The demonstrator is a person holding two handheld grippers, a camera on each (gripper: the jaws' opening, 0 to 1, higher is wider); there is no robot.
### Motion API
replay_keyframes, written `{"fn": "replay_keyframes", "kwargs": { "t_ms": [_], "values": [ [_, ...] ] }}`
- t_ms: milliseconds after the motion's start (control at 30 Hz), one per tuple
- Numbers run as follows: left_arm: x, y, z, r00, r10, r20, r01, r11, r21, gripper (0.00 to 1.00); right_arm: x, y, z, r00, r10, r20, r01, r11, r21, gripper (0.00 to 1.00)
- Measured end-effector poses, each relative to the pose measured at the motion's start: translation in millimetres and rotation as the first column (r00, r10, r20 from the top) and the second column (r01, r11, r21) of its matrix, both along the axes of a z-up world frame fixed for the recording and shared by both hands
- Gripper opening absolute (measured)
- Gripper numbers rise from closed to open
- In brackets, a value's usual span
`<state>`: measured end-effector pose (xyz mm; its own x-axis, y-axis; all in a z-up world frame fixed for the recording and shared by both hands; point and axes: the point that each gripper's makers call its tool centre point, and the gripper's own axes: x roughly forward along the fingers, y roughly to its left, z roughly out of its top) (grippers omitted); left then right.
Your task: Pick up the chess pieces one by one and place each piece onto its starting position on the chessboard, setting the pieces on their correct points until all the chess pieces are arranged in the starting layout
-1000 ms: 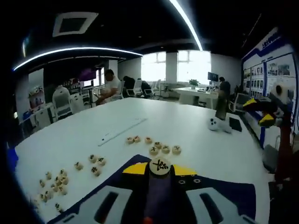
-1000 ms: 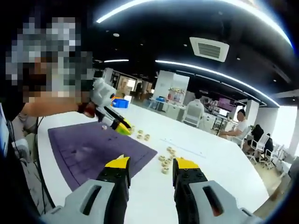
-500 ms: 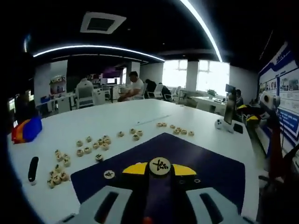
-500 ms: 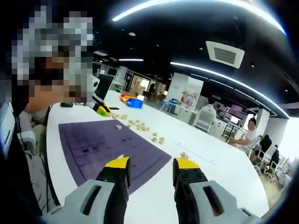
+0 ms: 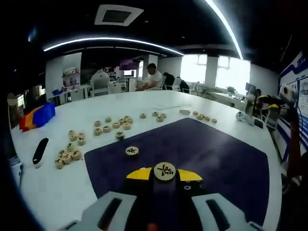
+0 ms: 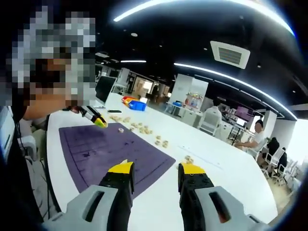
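Now the left gripper (image 5: 164,173) has its yellow-tipped jaws clamped on a round chess piece (image 5: 164,171), held above the near edge of the purple chessboard (image 5: 211,154). Just ahead lies a lone piece (image 5: 132,151) on the mat, with loose pieces (image 5: 115,125) scattered beyond on the white table (image 5: 57,187). Meanwhile, the right gripper (image 6: 155,169) hangs with jaws apart and empty above the table.
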<state>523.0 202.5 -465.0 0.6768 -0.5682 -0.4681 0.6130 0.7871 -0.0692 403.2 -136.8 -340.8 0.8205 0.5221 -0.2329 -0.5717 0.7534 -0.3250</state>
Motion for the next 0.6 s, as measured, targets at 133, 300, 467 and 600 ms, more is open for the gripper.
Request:
{"fn": "replay_keyframes", "kwargs": {
  "t_ms": [133, 300, 467, 600],
  "values": [
    [8.0, -0.1, -10.0, 1.0, 0.006, -0.017, -0.006, 1.0, 0.003, 0.2, -0.4, -1.3, 1.6, 1.0, -0.006, 0.006, 0.006, 1.0, 0.004, 0.37],
    [25.7, 3.0, -17.2, 0.999, 0.04, -0.029, -0.04, 0.999, 0.011, 0.2, 0.7, 0.7, -1.1, 1.0, -0.004, -0.001, 0.004, 1.0, 0.0, 0.37],
    [36.2, -13.0, -15.8, 0.999, 0.026, -0.033, -0.027, 1.0, -0.009, 0.2, 2.7, 1.4, -1.7, 1.0, -0.004, -0.003, 0.004, 1.0, -0.001, 0.37],
    [36.4, -32.9, -16.2, 0.999, -0.015, -0.034, 0.015, 1.0, -0.006, 0.2, 2.2, 2.3, -4.0, 1.0, -0.002, -0.007, 0.002, 1.0, -0.005, 0.37]
  ]
}}
